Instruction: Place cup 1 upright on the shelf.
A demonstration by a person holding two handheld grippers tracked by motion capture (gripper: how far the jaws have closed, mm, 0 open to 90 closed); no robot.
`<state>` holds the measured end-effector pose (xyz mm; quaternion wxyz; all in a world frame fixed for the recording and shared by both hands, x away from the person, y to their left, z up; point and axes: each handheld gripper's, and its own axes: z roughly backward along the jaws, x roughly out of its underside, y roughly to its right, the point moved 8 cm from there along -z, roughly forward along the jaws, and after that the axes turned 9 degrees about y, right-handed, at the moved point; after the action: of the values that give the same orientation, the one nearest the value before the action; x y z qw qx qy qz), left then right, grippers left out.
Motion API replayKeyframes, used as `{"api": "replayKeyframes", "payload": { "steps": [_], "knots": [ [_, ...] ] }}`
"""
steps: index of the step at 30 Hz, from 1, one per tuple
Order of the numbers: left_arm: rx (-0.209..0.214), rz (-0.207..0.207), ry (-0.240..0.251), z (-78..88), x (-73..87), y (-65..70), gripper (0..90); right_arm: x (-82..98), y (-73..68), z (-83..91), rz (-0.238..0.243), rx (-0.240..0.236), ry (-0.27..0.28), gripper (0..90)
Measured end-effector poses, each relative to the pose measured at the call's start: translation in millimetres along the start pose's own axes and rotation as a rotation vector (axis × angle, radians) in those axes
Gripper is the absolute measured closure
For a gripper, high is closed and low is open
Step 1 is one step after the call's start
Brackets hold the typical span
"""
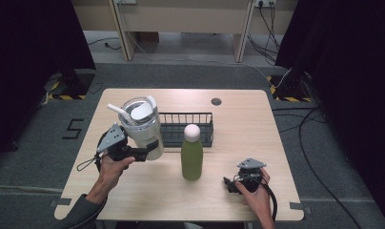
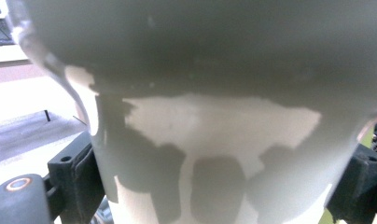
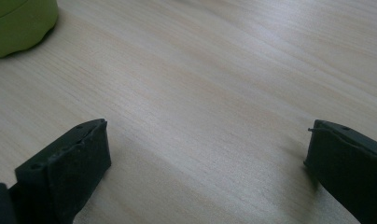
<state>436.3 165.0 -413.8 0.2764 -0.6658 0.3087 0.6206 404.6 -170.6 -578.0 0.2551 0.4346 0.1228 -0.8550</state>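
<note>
Gripping the white tumbler [image 1: 142,128] low on its body, the left claw [image 1: 145,153] holds it tilted above the bench [image 1: 238,129], just in front of the wire rack [image 1: 200,125]. Being top-heavy with lid and straw, it could swing or slip and knock the green bottle [image 1: 192,153] nearby. The right claw [image 1: 234,183] rests open on the bench, empty.

The right tongs [image 3: 205,163] sit low over the pale wood-grain tabletop [image 3: 214,79], their two black jaws spread wide apart with bare wood between them. The rounded base of a green bottle [image 3: 18,23] stands on the tabletop at the upper left corner, well apart from both jaws
</note>
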Motion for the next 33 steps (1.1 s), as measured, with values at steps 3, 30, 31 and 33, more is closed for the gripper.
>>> {"api": "replayKeyframes", "payload": {
  "steps": [3, 30, 31, 33],
  "knots": [
    [0.005, 0.005, 0.002, -5.2, -7.7, -2.6, 10.0, 0.0, 0.0, 0.0, 0.000, 0.000, 0.000, 0.3],
    [-0.016, 0.000, -0.005, -65.3, -27.9, -42.6, 10.0, 0.2, -0.6, 0.3, -0.003, -0.002, -0.004, 0.3],
    [-0.021, -0.001, -0.009, -68.6, -26.2, -43.9, 10.0, 0.2, -0.6, 0.3, -0.002, -0.002, -0.003, 0.3],
    [-0.017, -0.008, -0.015, -72.4, -23.8, -44.5, 9.9, 0.1, -0.3, 0.2, 0.001, -0.003, -0.002, 0.3]
  ]
}}
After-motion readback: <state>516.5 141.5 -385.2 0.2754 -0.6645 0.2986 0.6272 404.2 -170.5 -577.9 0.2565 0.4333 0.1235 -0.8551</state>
